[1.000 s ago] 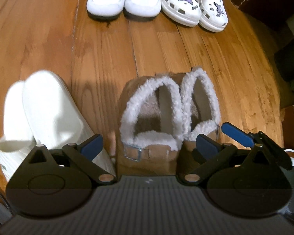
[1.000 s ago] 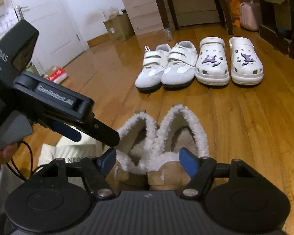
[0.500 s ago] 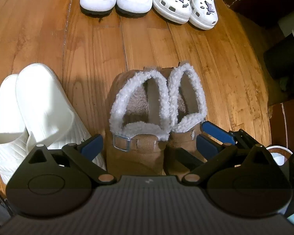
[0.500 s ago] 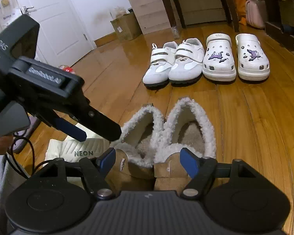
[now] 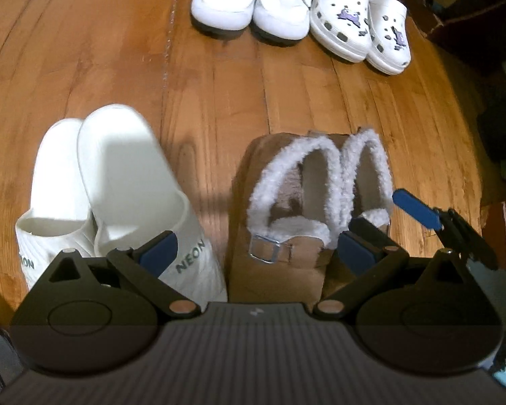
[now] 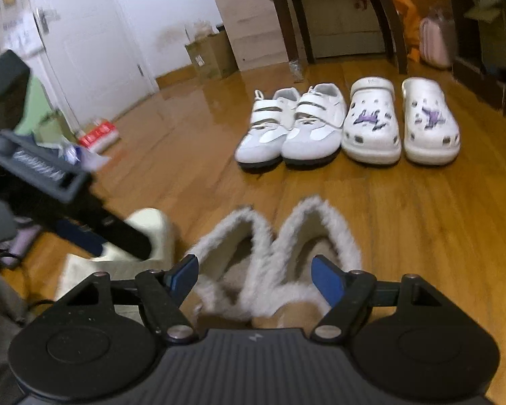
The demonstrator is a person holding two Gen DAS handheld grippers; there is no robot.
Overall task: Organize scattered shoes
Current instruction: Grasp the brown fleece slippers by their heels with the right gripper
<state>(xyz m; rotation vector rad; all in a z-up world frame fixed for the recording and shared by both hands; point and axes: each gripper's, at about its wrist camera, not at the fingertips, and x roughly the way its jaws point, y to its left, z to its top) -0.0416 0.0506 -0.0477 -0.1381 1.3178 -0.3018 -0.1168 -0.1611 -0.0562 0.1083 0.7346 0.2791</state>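
A pair of brown slippers with white fleece lining (image 5: 307, 202) stands side by side on the wood floor, also in the right wrist view (image 6: 273, 260). A pair of white NEON slides (image 5: 111, 195) lies to their left. My left gripper (image 5: 256, 253) is open and empty, above the gap between slides and slippers. My right gripper (image 6: 254, 278) is open and empty, its fingers either side of the slippers' toe end; it also shows in the left wrist view (image 5: 418, 209). White strap sneakers (image 6: 290, 128) and white clogs with purple charms (image 6: 401, 121) stand in a row further off.
A dark wooden table (image 6: 337, 6), a cardboard box (image 6: 212, 55), a white door (image 6: 81, 40), a red packet (image 6: 99, 135) and pink and orange bags (image 6: 425, 37) stand along the far side. Dark furniture (image 6: 482, 33) is at the right.
Both grippers have shifted over the slippers, the left one swinging left so the slides show more. The slippers and other shoes stay in place. Both grippers stay open.
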